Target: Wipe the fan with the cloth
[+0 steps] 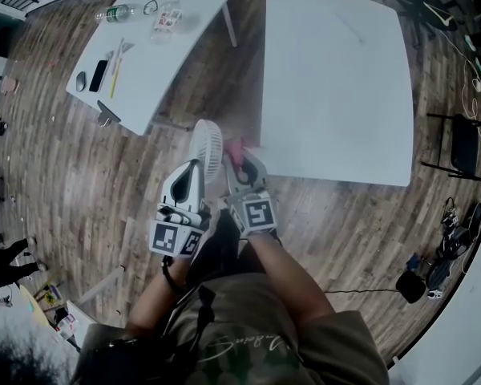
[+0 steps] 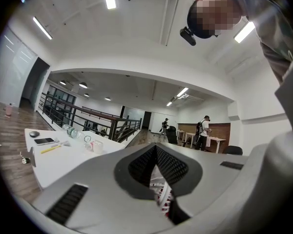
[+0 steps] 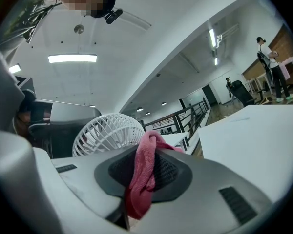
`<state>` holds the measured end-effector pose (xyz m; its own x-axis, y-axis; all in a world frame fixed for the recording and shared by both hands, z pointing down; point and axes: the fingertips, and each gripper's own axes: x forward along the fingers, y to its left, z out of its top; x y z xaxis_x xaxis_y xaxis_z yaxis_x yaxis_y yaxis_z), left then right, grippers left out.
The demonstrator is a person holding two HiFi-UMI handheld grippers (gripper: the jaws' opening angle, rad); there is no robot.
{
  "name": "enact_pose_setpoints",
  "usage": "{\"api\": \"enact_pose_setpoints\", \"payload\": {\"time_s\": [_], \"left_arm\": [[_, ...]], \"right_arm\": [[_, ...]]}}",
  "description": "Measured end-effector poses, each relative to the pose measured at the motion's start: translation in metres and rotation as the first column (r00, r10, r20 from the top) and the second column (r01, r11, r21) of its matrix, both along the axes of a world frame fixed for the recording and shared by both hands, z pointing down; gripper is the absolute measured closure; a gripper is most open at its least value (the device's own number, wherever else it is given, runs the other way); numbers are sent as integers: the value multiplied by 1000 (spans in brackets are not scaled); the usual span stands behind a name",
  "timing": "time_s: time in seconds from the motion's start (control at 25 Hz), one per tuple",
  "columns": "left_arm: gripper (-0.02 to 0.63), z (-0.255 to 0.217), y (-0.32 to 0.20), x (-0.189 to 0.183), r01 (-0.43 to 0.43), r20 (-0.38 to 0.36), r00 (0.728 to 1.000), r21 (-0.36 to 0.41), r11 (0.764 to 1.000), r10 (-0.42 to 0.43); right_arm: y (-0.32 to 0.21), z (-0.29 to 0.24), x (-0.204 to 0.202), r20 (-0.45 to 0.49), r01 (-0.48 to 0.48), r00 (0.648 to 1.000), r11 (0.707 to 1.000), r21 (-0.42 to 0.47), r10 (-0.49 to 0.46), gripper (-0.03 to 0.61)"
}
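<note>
Key relation: fan [image 1: 208, 146] is just left of cloth [image 1: 234, 150]. Both are held up off the floor, w/ the corner of the big white counter [image 1: 337, 79] just right of the fan.

Left claw [image 1: 194, 169] is shut on the fan. In left gripper view the pads meet at the tips [image 2: 156, 152], w/ white fan ribs [image 2: 162, 195] showing in the slit below. Which part it pinches (rim, stand?) I can't tell.

Right claw [image 1: 244, 165] is clamped on the cloth. In right gripper view the pink cloth [image 3: 142, 172] is bunched betw. the pads at the tips [image 3: 146, 147] and hangs out below.

From there the fan grille [image 3: 106, 133] lies up and left of the cloth, its face partly turned toward the right claw. From the head view the disc looks near edge-on, long axis running away from the person. So prob. the wipe means carrying the cloth left onto that face. The right hand does the work and the left just steadies.

Hard to read:
- Cloth and fan rim overlap in both views, so touching vs. a small gap can't be told.
- Fan base and blades are hidden behind the claws.
- Red specks beside the ribs in the left slit could be cloth seen through the grille or a fan part; unclear.
</note>
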<state>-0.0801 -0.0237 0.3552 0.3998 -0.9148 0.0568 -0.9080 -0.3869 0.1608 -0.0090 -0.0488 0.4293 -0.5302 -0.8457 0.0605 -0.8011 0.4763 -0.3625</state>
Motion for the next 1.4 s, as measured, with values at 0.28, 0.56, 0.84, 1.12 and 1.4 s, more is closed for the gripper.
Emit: {"api": "enact_pose_setpoints", "payload": {"time_s": [0.28, 0.56, 0.84, 1.12, 1.4], "left_arm": [[595, -2, 0, -1, 5, 4, 1000, 6, 1000, -6], [594, -1, 0, -3, -6, -2, 1000, 4, 1000, 6], [594, -2, 1, 2, -18, -5, 1000, -2, 1000, 18], [594, 0, -2, -4, -11, -2, 1000, -15, 1000, 11], [594, -3, -1, 3, -13, 9, 1000, -11, 1000, 14]], "right_arm": [[-2, 4, 5, 27, -24, 999, 1000, 20, 23, 499], [-1, 12, 9, 2, -56, 998, 998, 8, 56, 497], [0, 8, 14, -5, -62, 998, 998, 27, 62, 497], [1, 13, 13, 7, -46, 999, 999, 15, 46, 496], [-2, 18, 22, 20, -67, 998, 998, 22, 66, 495]]}}
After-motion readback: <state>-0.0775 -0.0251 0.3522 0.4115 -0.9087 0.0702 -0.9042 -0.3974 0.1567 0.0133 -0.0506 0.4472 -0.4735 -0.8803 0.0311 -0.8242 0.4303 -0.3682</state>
